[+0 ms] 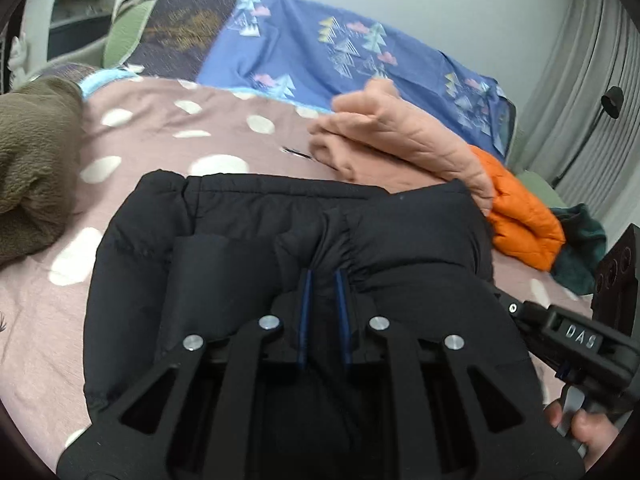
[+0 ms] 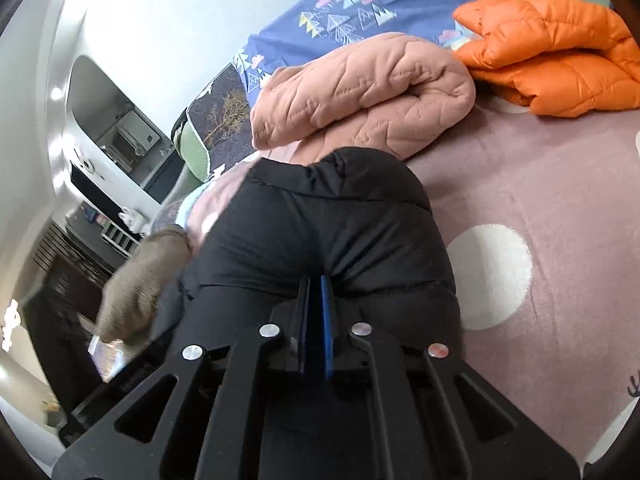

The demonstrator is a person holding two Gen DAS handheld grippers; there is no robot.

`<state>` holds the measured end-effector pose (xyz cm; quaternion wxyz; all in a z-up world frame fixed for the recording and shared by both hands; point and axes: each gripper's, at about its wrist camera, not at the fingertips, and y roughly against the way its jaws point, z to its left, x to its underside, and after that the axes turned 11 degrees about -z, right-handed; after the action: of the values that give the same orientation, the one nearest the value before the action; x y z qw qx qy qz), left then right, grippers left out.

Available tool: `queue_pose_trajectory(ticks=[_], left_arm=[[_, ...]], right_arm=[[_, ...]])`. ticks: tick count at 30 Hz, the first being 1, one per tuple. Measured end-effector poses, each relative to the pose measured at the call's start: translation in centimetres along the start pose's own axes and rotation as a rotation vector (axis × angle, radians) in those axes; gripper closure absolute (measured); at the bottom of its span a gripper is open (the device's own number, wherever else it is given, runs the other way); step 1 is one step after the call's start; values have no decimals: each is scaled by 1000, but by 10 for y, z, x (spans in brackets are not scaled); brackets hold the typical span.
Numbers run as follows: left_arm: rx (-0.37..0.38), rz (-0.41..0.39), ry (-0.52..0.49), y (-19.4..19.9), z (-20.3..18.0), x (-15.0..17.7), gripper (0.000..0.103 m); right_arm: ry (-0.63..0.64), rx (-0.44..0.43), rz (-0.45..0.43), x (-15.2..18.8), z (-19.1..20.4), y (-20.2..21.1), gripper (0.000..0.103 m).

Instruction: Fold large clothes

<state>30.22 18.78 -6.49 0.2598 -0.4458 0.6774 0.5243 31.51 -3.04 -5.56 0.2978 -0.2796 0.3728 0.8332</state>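
A black puffer jacket [image 1: 280, 220] lies bunched on the pink dotted bed sheet [image 1: 180, 136]. My left gripper [image 1: 323, 272] is shut on a gathered ridge of its fabric, which is pinched between the blue pads. In the right wrist view the same black jacket [image 2: 340, 220] rises in a hump, and my right gripper [image 2: 316, 278] is shut on a fold at its near edge. A hand [image 1: 588, 432] holds the right tool at the lower right of the left wrist view.
A folded peach quilted garment [image 1: 408, 140] and an orange puffer [image 1: 520, 208] lie behind the jacket, with a dark green cloth [image 1: 580, 248] beside them. A brown fleece [image 1: 32, 168] sits at the left. A blue patterned blanket [image 1: 320, 52] covers the far side.
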Motion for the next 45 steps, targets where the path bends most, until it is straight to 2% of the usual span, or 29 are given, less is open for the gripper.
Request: queue_pose_trajectory(ticks=[4, 10, 19, 21, 22, 23, 24, 25, 26, 28, 31, 34, 39, 42, 45], left_arm=[[7, 13, 27, -8, 10, 10, 89], [3, 34, 24, -12, 9, 12, 89], [-6, 50, 12, -17, 7, 13, 89], [-12, 68, 3, -18, 4, 10, 90], [-11, 85, -5, -16, 3, 7, 90], [-14, 98, -17, -13, 1, 5, 90], [-18, 109, -33, -7, 0, 2, 87], [-26, 95, -62, 8, -3, -2, 73], [-33, 74, -80, 18, -4, -4, 48], [-125, -6, -151, 48, -5, -7, 33], [-202, -47, -217, 79, -3, -1, 31], [-217, -23, -226, 92, 8, 8, 27], [-180, 6, -179, 103, 27, 14, 22], [-140, 21, -119, 106, 37, 11, 22], [-65, 49, -48, 101, 45, 5, 21]], right_arm=[[85, 64, -20, 5, 7, -8, 99], [77, 81, 0, 9, -2, -13, 101], [210, 227, 12, 17, 11, -16, 101], [244, 244, 33, 14, 17, -15, 97], [267, 253, 45, 11, 20, -10, 91], [285, 262, 42, 9, 24, 0, 79], [297, 271, 23, 8, 26, 11, 70], [309, 284, -11, 8, 28, 26, 51], [325, 298, -37, 8, 29, 38, 42], [364, 323, -56, 13, 29, 55, 41], [331, 271, -16, 20, 19, 69, 36], [234, 210, 31, 22, 8, 77, 27], [-6, 68, 97, 18, -10, 85, 25], [3, 59, 87, 10, -3, 86, 24], [25, 48, 99, 6, 2, 78, 22]])
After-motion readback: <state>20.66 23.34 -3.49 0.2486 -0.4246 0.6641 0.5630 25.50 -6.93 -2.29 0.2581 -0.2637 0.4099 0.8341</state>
